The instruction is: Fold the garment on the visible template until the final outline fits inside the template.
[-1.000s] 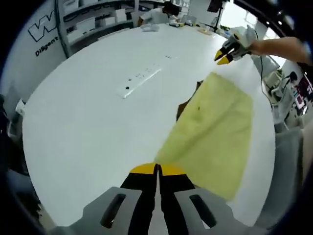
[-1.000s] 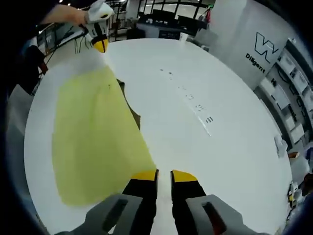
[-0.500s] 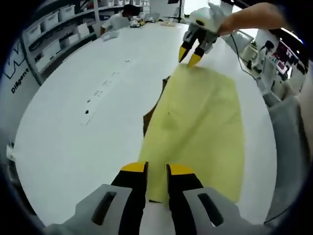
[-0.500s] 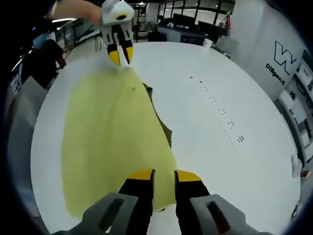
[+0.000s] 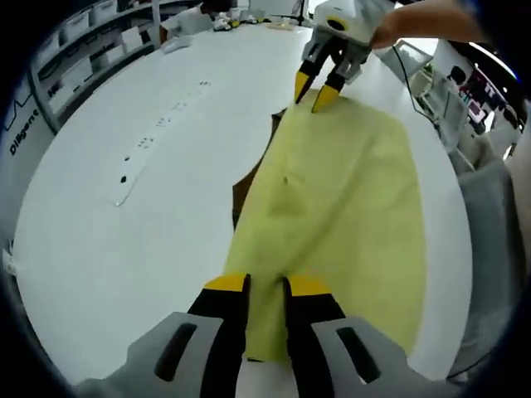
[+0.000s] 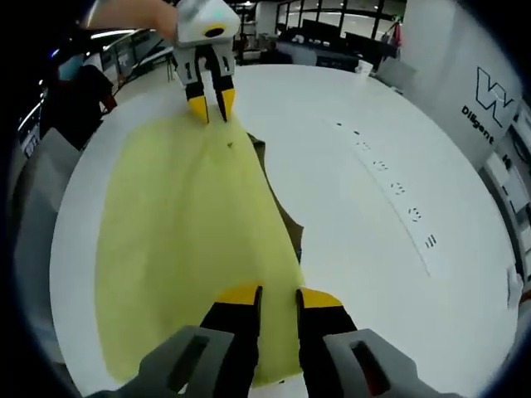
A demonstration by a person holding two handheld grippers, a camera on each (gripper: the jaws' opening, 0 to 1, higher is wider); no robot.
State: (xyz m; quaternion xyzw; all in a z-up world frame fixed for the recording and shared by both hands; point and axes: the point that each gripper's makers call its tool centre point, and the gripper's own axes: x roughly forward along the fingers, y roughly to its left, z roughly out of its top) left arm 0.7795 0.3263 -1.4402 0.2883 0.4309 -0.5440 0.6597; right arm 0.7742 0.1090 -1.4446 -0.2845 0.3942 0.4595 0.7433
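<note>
Here the left gripper [image 5: 267, 286] is parted narrowly, the garment [image 5: 340, 207] seen between its jaws. The right gripper [image 6: 279, 294] is likewise parted narrowly over the cloth edge; a grip cannot be told.

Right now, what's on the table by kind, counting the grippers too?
Yellow garment: 1
Brown template showing from under it: 1
Strip of black marks: 1
Grippers: 2, left gripper and right gripper, jaws open over the cloth
Total: 5

One yellow garment [image 5: 340, 199] lies on one white worktop [image 5: 124, 215] (a single brown template [image 6: 284, 217] edge peeks out beside it). Two hand-held grippers: left hand-held gripper [image 5: 267, 288], right hand-held gripper [image 6: 279, 293].
</note>
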